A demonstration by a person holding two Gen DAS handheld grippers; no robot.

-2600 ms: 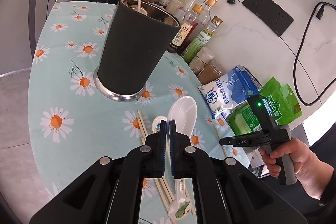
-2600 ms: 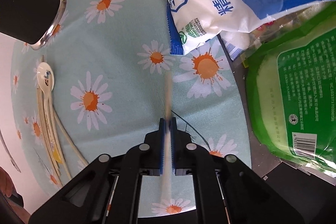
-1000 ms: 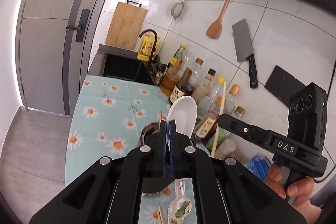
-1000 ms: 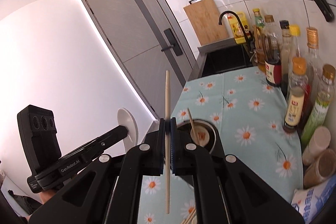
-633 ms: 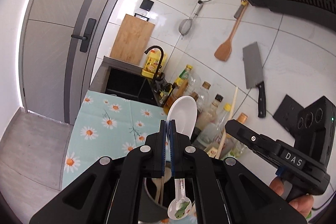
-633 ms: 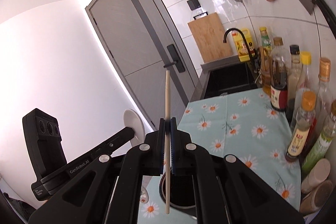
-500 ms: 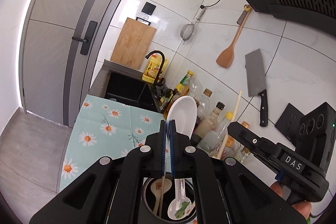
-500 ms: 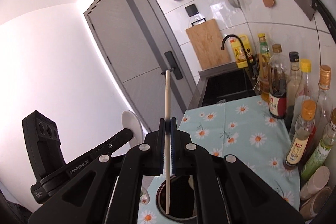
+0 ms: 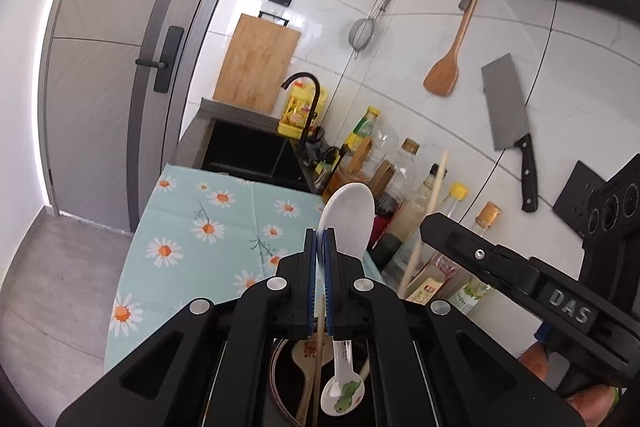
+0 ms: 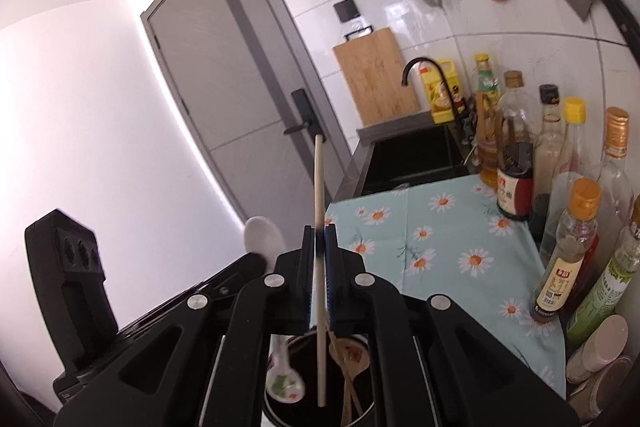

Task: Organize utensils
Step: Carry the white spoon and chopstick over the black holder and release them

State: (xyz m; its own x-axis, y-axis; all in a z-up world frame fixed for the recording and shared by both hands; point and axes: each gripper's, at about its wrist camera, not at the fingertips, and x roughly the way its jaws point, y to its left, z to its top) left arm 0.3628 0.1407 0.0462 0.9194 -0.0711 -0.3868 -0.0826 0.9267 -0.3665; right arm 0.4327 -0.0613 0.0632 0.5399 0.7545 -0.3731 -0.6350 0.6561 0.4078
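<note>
Your left gripper (image 9: 320, 243) is clamped on a white spoon (image 9: 352, 215), bowl up, handle end hanging over the dark holder (image 9: 280, 379) below. Your right gripper (image 10: 319, 239) pinches a chopstick (image 10: 318, 179) upright, its lower tip inside the holder's (image 10: 360, 403) mouth, beside the wooden spoon (image 10: 352, 351) already there

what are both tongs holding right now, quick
Left tongs: shut on white spoon, above the holder.
Right tongs: shut on chopstick.
</note>
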